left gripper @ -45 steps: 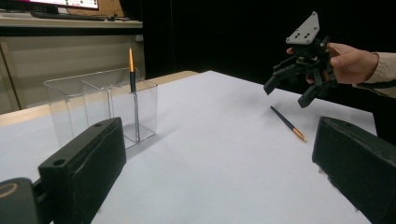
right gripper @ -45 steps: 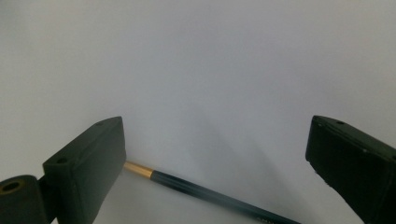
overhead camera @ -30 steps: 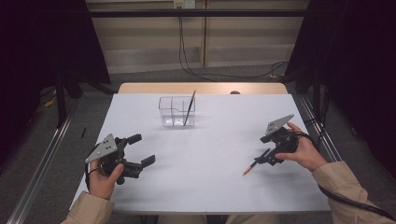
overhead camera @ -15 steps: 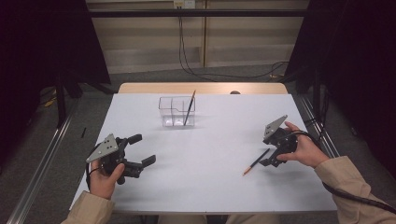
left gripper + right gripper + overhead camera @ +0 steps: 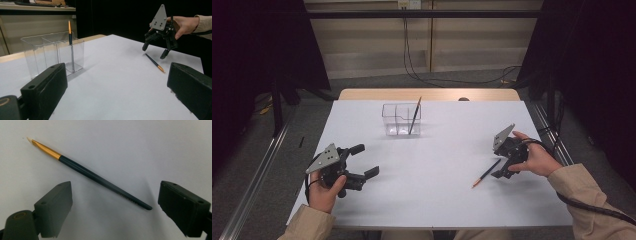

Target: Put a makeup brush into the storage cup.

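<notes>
Dark-handled brush [image 5: 92, 175] lies flat between the right gripper's [image 5: 115, 207] closing, untouching jaws.

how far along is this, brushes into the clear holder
Done: one brush already stands in the clear holder. In hand: the right gripper hovers over the second brush lying on the white table; its jaws have just been closing slightly, pads not touching it. Left: grip it, lift it, drop it into the holder. The left gripper waits open, holding nothing.
</notes>
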